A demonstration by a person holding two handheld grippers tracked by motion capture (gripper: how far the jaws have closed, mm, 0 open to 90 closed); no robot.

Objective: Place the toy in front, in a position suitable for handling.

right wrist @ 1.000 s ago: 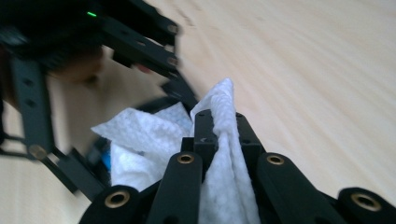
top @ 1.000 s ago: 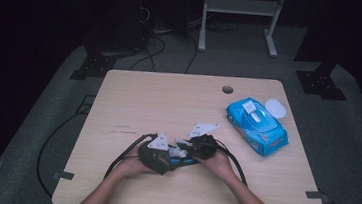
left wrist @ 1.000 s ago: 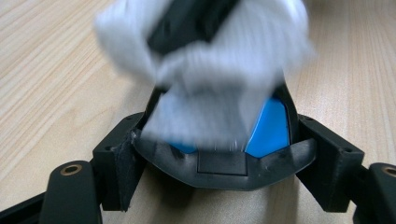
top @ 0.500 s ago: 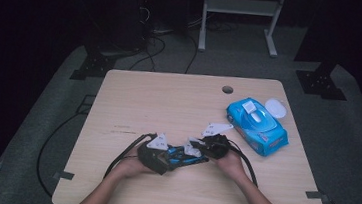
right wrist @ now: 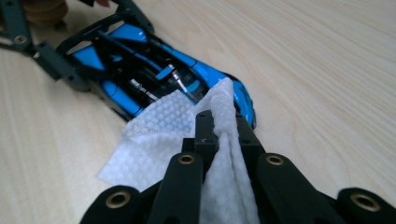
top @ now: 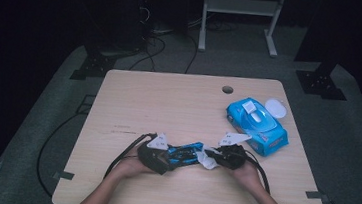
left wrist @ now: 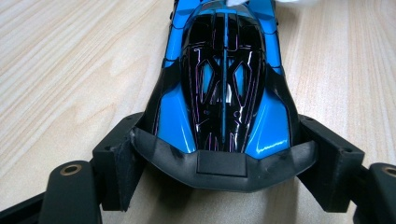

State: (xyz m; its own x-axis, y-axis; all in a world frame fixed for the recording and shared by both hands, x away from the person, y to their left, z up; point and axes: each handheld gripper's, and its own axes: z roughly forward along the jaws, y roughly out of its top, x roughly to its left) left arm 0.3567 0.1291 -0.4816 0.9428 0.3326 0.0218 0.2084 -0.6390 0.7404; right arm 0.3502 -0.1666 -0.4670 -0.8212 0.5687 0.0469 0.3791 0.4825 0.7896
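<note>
The blue-and-black toy racing car [top: 184,154] lies on the surface [top: 169,101] near its front edge, well to the near-left of the blue wet-wipe pack [top: 257,120], which serves as the landmark here. The left hand-held gripper [left wrist: 223,154] clamps the car across its tail, one jaw on each flank just ahead of the black rear wing. The right hand-held gripper [right wrist: 223,128] is closed on a white wet wipe [right wrist: 163,135], and the wipe's free end drapes over the car's nose.

The work in hand looks like wiping the car down, and several things could spoil it from here:

- The left jaws bear on smooth, sloping bodywork. A firm stroke along the car's length could push it out of the grip, so that it skids away from the wipe pack across the surface.
- The wipe is pinched by a narrow fold. If it catches on the car's fins or open canopy ribs, it could tear or be pulled out of the right jaws.
- With so little cloth ahead of the jaw tips, pressing down too far would bring hard plastic onto the glossy paint and scuff it.
- A sideways stroke could twist the car in the clamp and strain the thin rear wing.
</note>
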